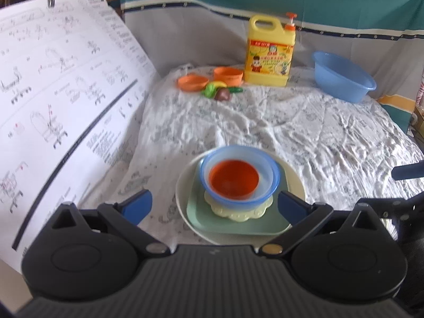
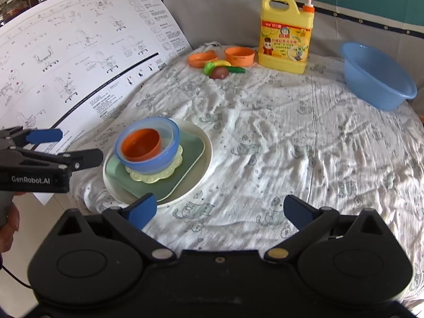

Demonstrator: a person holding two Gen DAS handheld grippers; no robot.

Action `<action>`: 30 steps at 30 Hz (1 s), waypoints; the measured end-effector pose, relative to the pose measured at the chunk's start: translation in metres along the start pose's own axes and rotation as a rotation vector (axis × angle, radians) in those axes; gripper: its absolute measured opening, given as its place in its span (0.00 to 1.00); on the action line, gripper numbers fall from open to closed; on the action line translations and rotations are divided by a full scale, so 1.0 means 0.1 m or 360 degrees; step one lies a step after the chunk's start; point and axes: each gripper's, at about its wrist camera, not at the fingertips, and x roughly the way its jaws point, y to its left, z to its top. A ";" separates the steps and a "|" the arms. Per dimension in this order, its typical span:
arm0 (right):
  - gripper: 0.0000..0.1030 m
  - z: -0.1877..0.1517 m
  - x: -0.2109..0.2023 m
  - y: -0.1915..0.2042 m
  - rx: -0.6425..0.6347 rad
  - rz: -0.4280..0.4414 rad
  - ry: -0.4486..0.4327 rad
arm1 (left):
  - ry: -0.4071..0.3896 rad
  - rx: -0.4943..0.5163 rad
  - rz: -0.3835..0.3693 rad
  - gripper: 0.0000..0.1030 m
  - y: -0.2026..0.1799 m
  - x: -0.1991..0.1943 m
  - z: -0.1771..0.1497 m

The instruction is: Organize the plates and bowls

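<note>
Facing one stack, the left gripper (image 1: 215, 204) gapes wide and empty: orange bowl (image 1: 233, 179) in blue bowl (image 1: 239, 176), on scalloped plate (image 1: 238, 212), green square plate (image 1: 238, 222), and round white plate (image 1: 182, 201). From the right wrist, the right gripper (image 2: 220, 210) hangs wide open and empty beside that stack; two more orange bowls (image 2: 239, 55) sit beyond it near one detergent jug (image 2: 285, 34).

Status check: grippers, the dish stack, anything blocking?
Left gripper open, empty, facing stack. Right gripper open, empty, over cloth. Orange bowl nested in blue bowl on plates. Nothing blocking.

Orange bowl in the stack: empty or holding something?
Empty: the orange bowl shows only bare interior, nested upright inside the blue bowl.
</note>
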 end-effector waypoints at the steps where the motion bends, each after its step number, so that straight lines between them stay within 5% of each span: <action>1: 1.00 0.00 0.01 -0.01 0.0008 -0.0003 0.0006 | 0.0012 -0.0006 -0.0001 1.00 0.00 0.02 -0.02; 30: 1.00 -0.03 0.19 -0.07 -0.0002 -0.0046 0.0111 | 0.0139 -0.0097 -0.0006 1.00 0.05 0.32 -0.18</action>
